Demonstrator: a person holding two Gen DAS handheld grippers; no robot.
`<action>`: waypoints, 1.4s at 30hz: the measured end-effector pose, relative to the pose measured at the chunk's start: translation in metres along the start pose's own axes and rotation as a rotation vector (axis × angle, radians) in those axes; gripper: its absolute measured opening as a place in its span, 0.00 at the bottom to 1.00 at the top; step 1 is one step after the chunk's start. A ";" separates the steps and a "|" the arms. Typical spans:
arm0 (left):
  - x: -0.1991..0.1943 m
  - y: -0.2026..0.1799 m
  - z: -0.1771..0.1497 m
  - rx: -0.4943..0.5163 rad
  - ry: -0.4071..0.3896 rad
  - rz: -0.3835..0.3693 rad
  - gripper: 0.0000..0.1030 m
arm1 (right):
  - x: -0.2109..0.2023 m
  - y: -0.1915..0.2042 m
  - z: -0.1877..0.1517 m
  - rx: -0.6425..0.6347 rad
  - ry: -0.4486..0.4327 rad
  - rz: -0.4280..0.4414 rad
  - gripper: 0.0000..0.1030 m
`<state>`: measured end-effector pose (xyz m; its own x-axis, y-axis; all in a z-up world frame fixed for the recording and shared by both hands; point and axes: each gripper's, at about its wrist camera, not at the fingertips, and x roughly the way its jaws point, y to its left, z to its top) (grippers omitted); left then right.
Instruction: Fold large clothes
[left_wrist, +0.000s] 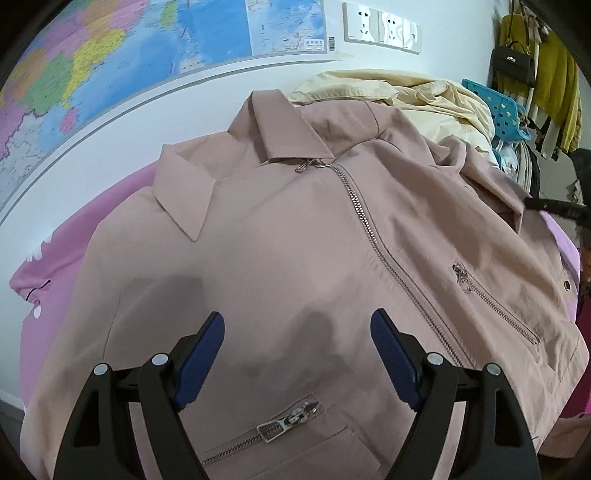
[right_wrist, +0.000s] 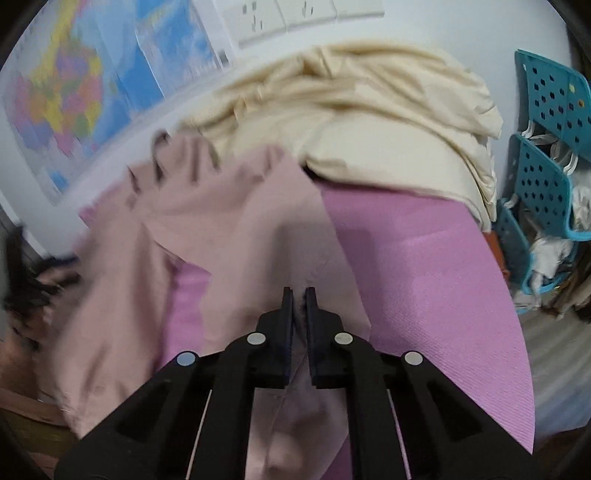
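Note:
A dusty-pink zip jacket (left_wrist: 288, 251) lies front-up on the pink bed sheet (left_wrist: 55, 266), collar toward the wall, its long zipper running diagonally. My left gripper (left_wrist: 297, 328) hovers open over the jacket's lower front, with nothing between its blue pads (left_wrist: 201, 362). In the right wrist view my right gripper (right_wrist: 299, 295) is shut on a fold of the jacket's (right_wrist: 236, 229) pink fabric, which is pinched between the jaws and hangs below them. At the far right of the left wrist view the dark tip of the other gripper (left_wrist: 554, 206) touches the jacket's sleeve edge.
A cream garment (right_wrist: 369, 122) is heaped at the head of the bed against the wall. Teal perforated shelves (right_wrist: 546, 166) with clutter stand to the right, hanging clothes and a black bag (left_wrist: 513, 64) beyond. A map (left_wrist: 110, 55) and sockets (left_wrist: 380, 27) are on the wall.

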<state>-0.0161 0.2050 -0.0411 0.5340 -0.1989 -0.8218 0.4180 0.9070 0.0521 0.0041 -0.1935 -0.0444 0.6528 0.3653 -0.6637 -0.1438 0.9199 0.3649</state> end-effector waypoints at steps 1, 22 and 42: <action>0.000 0.001 -0.001 -0.004 0.002 0.001 0.76 | -0.011 -0.002 0.002 0.025 -0.029 0.045 0.06; -0.058 0.035 -0.002 -0.142 -0.172 -0.197 0.76 | -0.024 0.225 0.134 -0.249 -0.031 0.790 0.05; -0.022 0.008 -0.035 -0.011 0.022 -0.182 0.83 | 0.105 0.140 0.111 -0.094 0.073 0.282 0.64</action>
<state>-0.0501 0.2294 -0.0429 0.4338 -0.3518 -0.8295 0.4984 0.8607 -0.1044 0.1352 -0.0423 0.0091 0.5227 0.6143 -0.5910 -0.3824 0.7886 0.4815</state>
